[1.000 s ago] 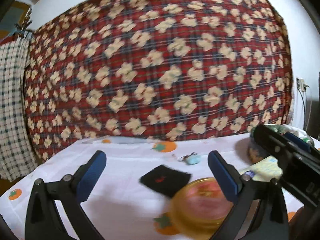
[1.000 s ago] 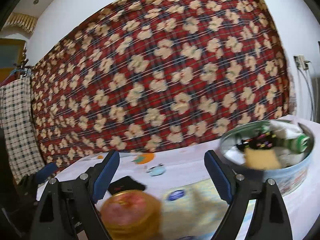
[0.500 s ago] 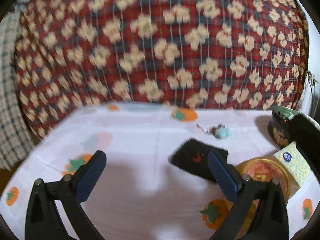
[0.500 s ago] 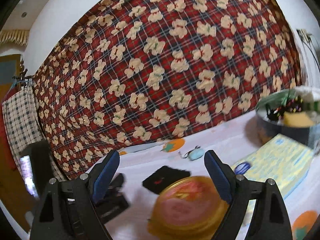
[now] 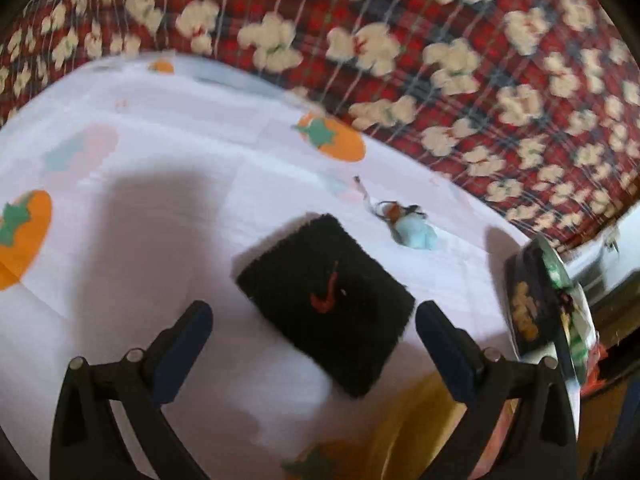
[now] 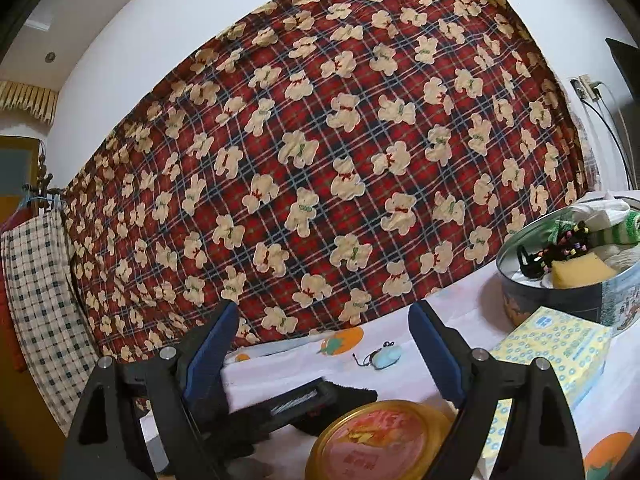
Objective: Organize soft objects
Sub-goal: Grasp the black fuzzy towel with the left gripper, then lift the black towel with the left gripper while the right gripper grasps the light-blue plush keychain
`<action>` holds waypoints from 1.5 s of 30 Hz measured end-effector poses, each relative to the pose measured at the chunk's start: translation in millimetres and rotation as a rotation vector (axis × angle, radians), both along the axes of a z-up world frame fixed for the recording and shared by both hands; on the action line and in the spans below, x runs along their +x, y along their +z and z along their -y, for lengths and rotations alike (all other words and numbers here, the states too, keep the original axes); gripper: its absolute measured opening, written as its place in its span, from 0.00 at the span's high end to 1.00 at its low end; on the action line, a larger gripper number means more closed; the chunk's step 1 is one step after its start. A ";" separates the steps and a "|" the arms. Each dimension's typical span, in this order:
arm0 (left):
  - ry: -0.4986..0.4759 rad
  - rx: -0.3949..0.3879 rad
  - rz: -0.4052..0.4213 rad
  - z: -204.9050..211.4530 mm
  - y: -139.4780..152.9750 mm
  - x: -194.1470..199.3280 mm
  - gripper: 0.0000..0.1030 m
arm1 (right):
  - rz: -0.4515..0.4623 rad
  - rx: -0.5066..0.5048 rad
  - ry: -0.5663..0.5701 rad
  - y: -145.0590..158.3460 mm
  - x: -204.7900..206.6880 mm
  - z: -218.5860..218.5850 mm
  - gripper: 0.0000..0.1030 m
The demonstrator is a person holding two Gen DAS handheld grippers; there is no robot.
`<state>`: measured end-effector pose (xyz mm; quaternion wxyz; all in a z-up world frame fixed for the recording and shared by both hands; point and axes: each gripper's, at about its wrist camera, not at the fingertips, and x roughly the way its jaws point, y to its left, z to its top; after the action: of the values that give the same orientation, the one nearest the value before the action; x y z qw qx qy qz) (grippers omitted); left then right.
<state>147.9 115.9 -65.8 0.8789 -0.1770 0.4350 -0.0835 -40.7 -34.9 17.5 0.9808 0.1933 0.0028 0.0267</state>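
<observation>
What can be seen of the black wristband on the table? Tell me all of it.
The black wristband is a flat, roughly square piece of thick, fuzzy terry-like cloth with a small red mark stitched near its middle. It lies flat on the white tablecloth printed with orange fruit, turned cornerwise to the left wrist camera. The left gripper hangs over it with jaws wide apart, one on each side, not touching it. A small light-blue keychain lies just beyond it, apart. In the right wrist view it is mostly hidden.

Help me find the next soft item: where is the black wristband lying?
In the left wrist view the black wristband lies flat on the white tablecloth, ahead of the open left claw, with the blue keychain toy just beyond it.
</observation>
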 end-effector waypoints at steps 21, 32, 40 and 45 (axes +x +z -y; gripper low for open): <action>-0.031 0.130 0.124 -38.7 6.1 13.8 0.82 | -0.123 0.050 -0.016 -9.4 16.4 13.2 0.14; 0.099 0.285 0.150 -65.2 8.0 14.2 0.82 | -0.236 -0.062 0.080 2.4 53.9 -13.1 0.14; 0.160 0.088 0.060 -105.4 -12.0 23.9 0.81 | -0.554 -0.190 0.124 38.5 178.9 -45.3 0.14; 0.158 0.085 0.058 -104.3 -11.9 23.7 0.81 | -0.842 -0.216 0.074 11.5 255.8 -33.7 0.14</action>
<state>171.6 220.2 -77.7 0.9017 -0.1706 0.3973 -0.0004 215.0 -1.2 28.9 0.9071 0.0832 0.4121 -0.0198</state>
